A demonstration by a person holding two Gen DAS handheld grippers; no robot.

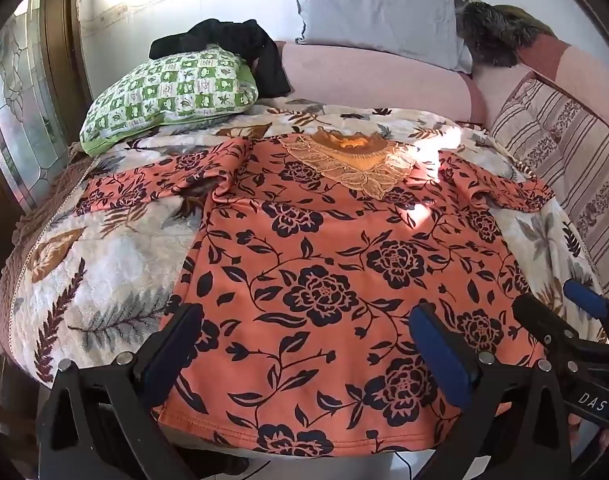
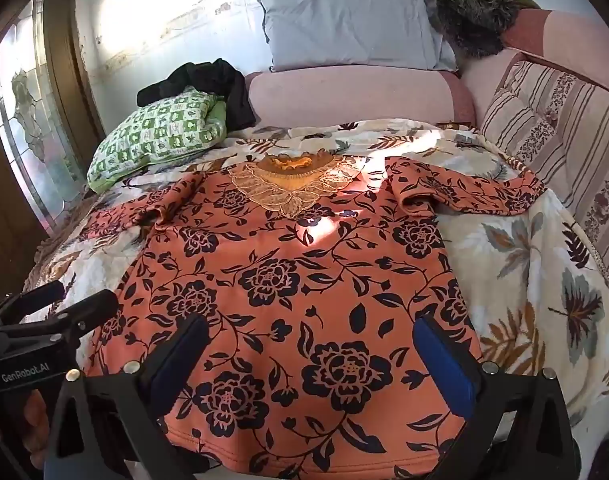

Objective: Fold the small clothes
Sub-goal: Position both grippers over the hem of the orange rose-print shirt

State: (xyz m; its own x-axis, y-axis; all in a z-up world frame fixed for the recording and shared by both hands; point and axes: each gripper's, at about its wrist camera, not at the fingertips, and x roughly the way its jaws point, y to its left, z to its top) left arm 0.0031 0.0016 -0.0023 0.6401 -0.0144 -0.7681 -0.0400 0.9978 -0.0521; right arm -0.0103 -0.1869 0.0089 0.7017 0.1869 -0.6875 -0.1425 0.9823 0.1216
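Both grippers' fingers (image 1: 176, 340) (image 2: 444, 364) (spread wide, empty) hover over the flat shirt's (image 1: 324, 264) near hem.

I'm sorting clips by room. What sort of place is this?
Likely a bedroom or living room: a floral blanket over a bed or sofa, a grey pillow by the wall, an orange top spread out.

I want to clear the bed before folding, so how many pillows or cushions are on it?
2. A green checked pillow lies at the far left with a black garment draped over it, and a grey pillow leans against the wall behind the pink bolster. Others may be hidden.
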